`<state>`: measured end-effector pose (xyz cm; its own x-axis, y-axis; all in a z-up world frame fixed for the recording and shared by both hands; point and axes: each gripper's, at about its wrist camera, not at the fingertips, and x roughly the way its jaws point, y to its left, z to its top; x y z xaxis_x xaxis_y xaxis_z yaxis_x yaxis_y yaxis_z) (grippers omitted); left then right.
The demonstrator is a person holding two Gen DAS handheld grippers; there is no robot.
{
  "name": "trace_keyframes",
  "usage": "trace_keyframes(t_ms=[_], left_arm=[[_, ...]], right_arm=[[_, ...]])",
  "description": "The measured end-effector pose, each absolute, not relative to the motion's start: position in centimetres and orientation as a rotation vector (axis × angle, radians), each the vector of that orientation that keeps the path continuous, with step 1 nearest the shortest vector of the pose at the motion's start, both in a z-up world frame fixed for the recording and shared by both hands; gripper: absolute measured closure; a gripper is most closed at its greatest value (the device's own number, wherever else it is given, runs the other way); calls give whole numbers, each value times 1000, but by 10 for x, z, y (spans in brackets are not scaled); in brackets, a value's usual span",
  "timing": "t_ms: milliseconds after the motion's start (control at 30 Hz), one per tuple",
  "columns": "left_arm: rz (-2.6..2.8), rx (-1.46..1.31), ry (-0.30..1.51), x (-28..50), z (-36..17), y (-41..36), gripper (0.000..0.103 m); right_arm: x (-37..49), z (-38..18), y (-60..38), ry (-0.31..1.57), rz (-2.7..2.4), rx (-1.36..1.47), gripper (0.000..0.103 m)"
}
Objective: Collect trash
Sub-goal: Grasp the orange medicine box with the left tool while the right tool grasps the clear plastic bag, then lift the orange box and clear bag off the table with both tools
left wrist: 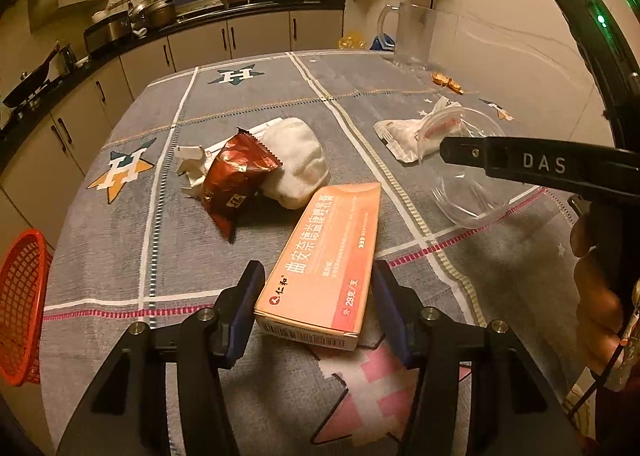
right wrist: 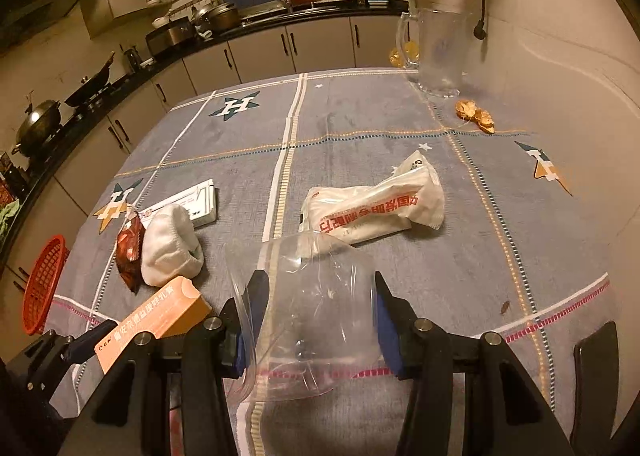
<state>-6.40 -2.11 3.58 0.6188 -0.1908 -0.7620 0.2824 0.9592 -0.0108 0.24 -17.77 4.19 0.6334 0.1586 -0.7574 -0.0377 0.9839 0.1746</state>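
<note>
An orange medicine box sits between the fingers of my left gripper, which close on its sides; it also shows in the right wrist view. A clear plastic cup lies on its side between the fingers of my right gripper, which close on it; it also shows in the left wrist view. On the grey tablecloth lie a red snack wrapper, a white sock, white paper scraps and a white plastic packet.
A red mesh basket stands off the table's left edge. A clear jug and orange peel pieces are at the far right of the table. Kitchen cabinets and counter with pots run along the left and back.
</note>
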Motion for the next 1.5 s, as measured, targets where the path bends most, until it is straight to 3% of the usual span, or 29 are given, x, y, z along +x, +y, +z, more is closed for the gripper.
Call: trace_keyframes(t_ms=[633,1233,1500], left_arm=[[-264,92,823,-81,55,-7,51],[-266,63,971,-57,17,-6,51],[-248,70,947,-55,17,-7,55]], right_arm=[[-12,48,-168,866,136,124,49],[-13,39,-169,889,157,133,49],[-16,38,-162,886,172,116,49]])
